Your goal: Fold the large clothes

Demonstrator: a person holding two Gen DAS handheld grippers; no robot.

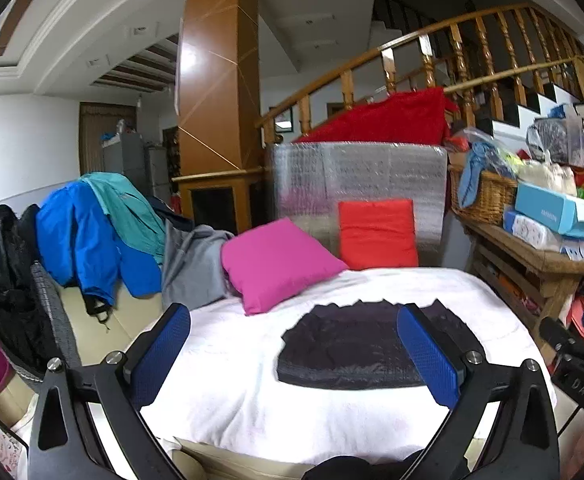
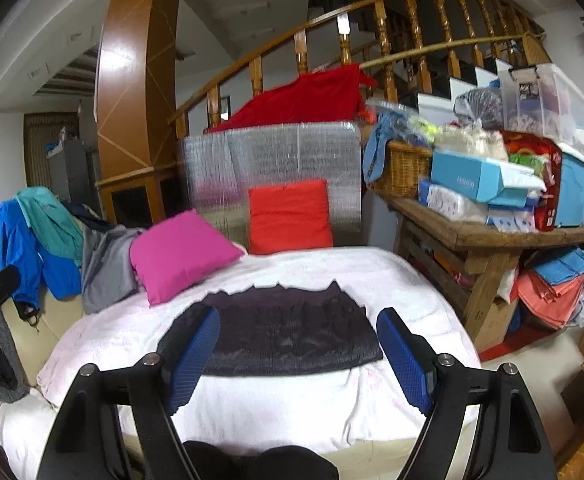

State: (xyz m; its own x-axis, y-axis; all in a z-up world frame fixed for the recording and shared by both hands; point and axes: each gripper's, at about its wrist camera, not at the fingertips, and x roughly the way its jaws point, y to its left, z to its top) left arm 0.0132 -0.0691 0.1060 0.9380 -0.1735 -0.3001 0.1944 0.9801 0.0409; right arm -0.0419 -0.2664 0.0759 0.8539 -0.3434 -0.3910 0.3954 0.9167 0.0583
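A dark garment [image 2: 284, 332], folded into a flat rectangle, lay on the white blanket [image 2: 252, 404] in front of a pink cushion [image 2: 180, 254] and a red cushion [image 2: 290, 216]. The left gripper [image 1: 303, 354] and the right gripper [image 2: 299, 358] both hovered above it, jaws wide apart and holding nothing.

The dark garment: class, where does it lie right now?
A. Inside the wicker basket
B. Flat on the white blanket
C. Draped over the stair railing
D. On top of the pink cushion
B: the dark garment lies spread flat on the white blanket, in front of the pink cushion.
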